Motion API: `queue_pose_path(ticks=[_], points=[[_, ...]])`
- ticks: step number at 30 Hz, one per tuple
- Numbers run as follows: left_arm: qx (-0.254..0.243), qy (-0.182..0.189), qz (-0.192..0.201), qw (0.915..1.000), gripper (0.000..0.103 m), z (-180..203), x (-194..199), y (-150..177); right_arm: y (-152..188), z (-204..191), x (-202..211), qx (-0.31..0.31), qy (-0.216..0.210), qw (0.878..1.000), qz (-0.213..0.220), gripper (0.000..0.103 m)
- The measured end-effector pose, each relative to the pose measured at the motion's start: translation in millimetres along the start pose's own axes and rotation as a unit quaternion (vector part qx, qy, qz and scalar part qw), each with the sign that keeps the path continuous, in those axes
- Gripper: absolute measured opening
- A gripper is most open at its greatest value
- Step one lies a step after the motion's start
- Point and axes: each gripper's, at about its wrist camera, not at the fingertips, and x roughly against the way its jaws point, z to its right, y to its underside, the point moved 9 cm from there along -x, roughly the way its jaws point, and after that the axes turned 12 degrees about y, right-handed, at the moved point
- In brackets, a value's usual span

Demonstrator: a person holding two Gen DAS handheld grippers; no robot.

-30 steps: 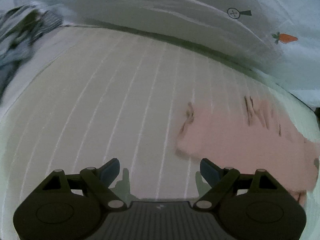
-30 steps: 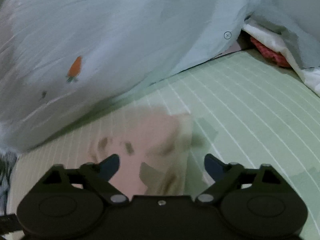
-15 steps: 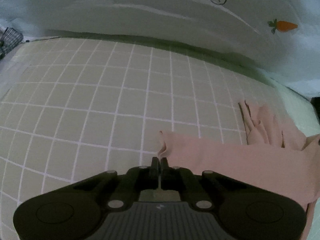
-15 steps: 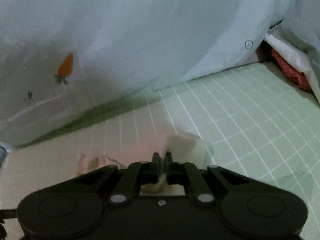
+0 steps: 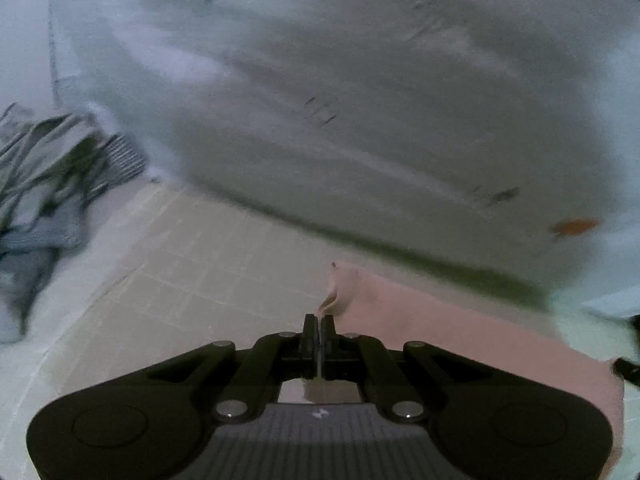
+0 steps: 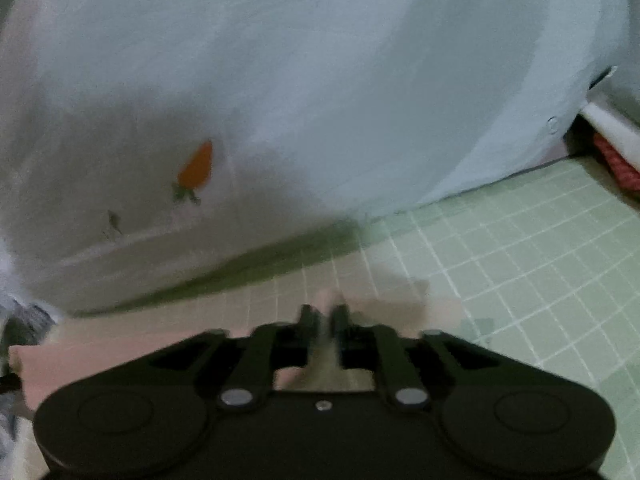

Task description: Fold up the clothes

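Left claw (image 5: 320,326) clamped shut on corner of pink garment (image 5: 460,340). Garment stretched as band, long axis running between both claws, over green grid sheet (image 6: 540,264). Right claw (image 6: 324,316) jaws just been opening, narrow gap, garment's other end bunched between them; blurred. Carrot-print blanket (image 6: 320,100) behind.

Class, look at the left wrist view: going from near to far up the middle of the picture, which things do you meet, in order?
left gripper, shut on the edge of the pink garment → green checked sheet → pale blue carrot-print quilt.
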Motion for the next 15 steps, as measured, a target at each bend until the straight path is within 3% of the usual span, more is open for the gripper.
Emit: queue_pose_path(ticks=[2,5,6,10,15], points=[[0.027,0.003,-0.019,0.9994,0.001,-10.3,-9.0,12.0,5.2,0.8,-8.9,-0.005,0.01,1.0,-0.011,0.046],[0.033,-0.004,-0.035,0.9988,0.001,-15.4,-16.3,27.3,12.8,17.5,-8.8,-0.036,0.024,0.999,-0.021,0.065],[0.034,-0.007,-0.039,0.9986,0.001,-15.5,-18.7,30.6,16.3,27.0,-9.1,-0.044,0.035,0.998,-0.024,0.067],[0.045,-0.013,-0.052,0.9976,0.001,-19.5,-24.8,40.0,36.4,52.9,-18.2,-0.072,0.049,0.994,-0.068,0.066],[0.059,-0.015,-0.056,0.9966,0.001,-28.7,-25.0,42.4,57.7,51.3,-31.6,-0.029,0.092,0.991,-0.096,0.061]])
